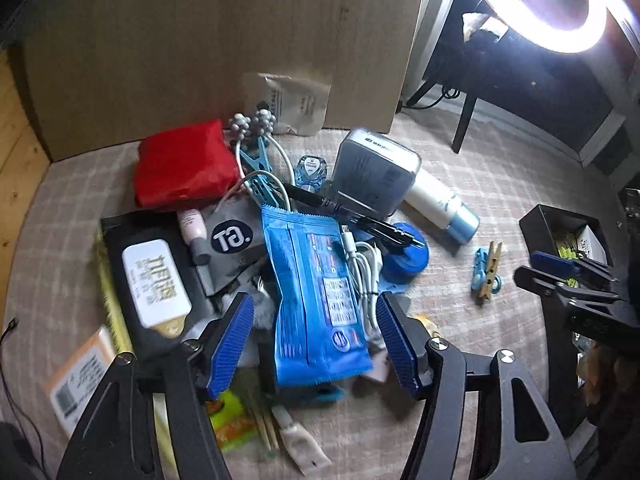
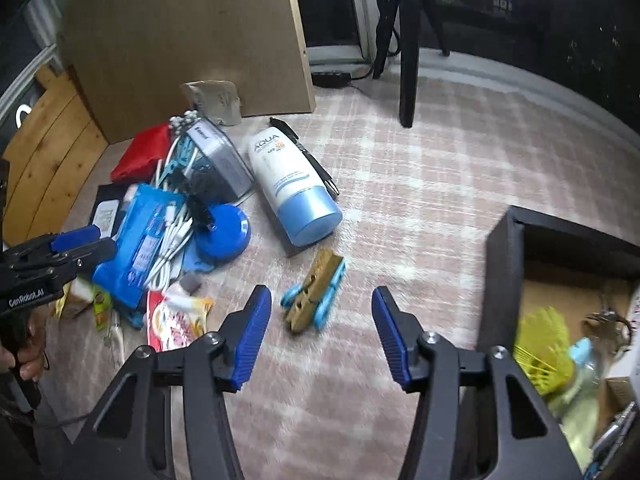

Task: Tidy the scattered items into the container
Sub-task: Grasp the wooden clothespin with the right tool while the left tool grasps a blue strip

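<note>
A pile of scattered items lies on the checked cloth. My left gripper [image 1: 316, 340] is open, its blue pads on either side of a blue wipes packet [image 1: 316, 292] at the front of the pile, not closed on it. A white cable [image 1: 364, 268], blue round lid [image 1: 404, 256], red pouch [image 1: 184, 168] and black packet [image 1: 152, 276] lie around it. My right gripper [image 2: 322, 332] is open and empty just above a wooden and a blue clothes peg [image 2: 316, 296]. The black container [image 2: 504, 280] stands at the right and holds a yellow shuttlecock [image 2: 544, 344].
A cardboard box [image 1: 200, 40] stands behind the pile. A white sunscreen tube [image 2: 288, 184], a pen [image 2: 308, 152] and a grey box [image 1: 376, 172] lie nearby. A tripod leg [image 2: 408, 80] stands at the back. A ring light [image 1: 560, 8] glares at top right.
</note>
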### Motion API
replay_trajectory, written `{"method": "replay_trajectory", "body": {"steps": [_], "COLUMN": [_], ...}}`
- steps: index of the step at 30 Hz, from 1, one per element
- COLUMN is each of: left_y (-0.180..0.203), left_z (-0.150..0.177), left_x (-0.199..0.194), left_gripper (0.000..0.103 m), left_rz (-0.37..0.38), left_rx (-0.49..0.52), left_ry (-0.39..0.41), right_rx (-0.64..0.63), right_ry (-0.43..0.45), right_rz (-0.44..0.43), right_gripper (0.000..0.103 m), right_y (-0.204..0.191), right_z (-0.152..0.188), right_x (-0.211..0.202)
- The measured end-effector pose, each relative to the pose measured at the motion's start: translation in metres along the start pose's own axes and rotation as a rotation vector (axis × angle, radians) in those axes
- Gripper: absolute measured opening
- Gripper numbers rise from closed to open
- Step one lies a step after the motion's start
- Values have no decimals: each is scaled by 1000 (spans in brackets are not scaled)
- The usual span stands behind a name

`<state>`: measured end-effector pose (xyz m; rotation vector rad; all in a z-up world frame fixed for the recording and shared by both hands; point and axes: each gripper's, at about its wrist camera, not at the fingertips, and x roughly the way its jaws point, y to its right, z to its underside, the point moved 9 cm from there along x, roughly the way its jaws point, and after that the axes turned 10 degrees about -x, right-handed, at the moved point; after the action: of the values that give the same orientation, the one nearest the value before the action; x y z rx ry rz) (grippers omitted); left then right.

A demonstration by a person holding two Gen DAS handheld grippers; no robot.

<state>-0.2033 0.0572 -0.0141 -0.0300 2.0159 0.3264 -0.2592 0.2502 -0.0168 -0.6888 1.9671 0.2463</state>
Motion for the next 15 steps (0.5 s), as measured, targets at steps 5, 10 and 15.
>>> {"method": "replay_trajectory", "body": {"steps": [5,10,15], "left_y": [-6,-12,-8], "left_z": [-8,-11,-7], "left_x": [19,33,40], "left_gripper": [59,59,36], "left_rz": [10,4,20], "left_rx": [7,-3,-12], "left_ry": [-34,-62,-79], "right_rx": [-15,-25,-20], "right_ry": [-26,-43,-46], "right_rz": [0,-9,-39], "right_gripper": [43,34,16], "right_y": [1,2,0], "right_z": [-10,-15,-14], "right_x": [18,28,30]}}
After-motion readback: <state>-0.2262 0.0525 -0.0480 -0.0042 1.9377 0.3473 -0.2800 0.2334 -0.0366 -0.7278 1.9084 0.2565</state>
